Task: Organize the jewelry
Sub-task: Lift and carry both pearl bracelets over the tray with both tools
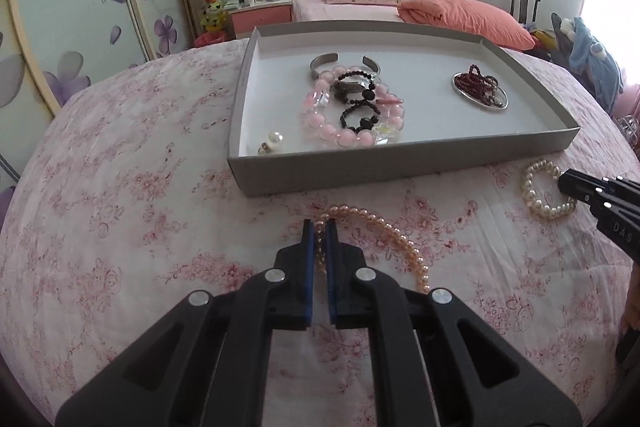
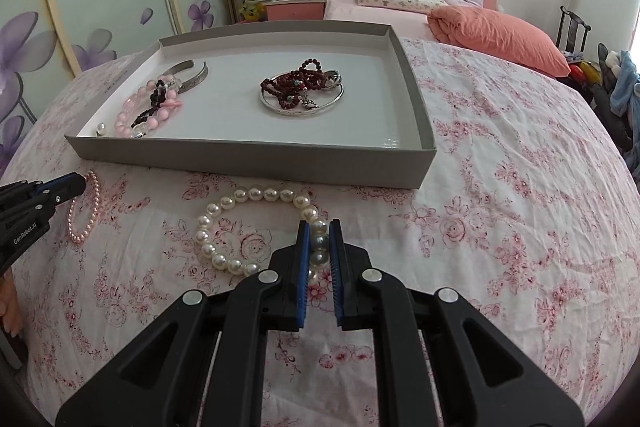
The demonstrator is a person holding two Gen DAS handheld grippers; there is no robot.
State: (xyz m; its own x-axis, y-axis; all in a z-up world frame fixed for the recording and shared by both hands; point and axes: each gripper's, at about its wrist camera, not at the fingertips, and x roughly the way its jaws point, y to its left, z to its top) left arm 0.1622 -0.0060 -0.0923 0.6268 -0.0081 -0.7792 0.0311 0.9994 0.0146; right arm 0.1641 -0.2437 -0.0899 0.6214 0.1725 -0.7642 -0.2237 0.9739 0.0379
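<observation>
Left wrist: left fingers [image 1: 319,227] pinch pink pearl strand [image 1: 400,239]; right fingers [image 2: 319,227] clamp white pearl bracelet [image 2: 224,205].

Two pearl strands [image 1: 384,239] [image 2: 248,227] lie on the bedspread [image 1: 120,227] before the tray [image 1: 400,163].

Both grippers same build: matte black plastic, two-finger scissor linkage with triangular cutouts in the outer arms.

Left gripper [image 1: 320,227]: four round silver pivot screws across the linkage, blue ribbed pads [image 1: 308,259] lining the inner face of each finger.

Right gripper [image 2: 319,227]: same four silver screws, same blue pads [image 2: 305,267], comb-like ridges visible along the pad edges.

From the side, each shows small silver screws near the tip. White lettering: "GenRobot.AI" on the left one's body, "DAS" partly readable on the right one's.
</observation>
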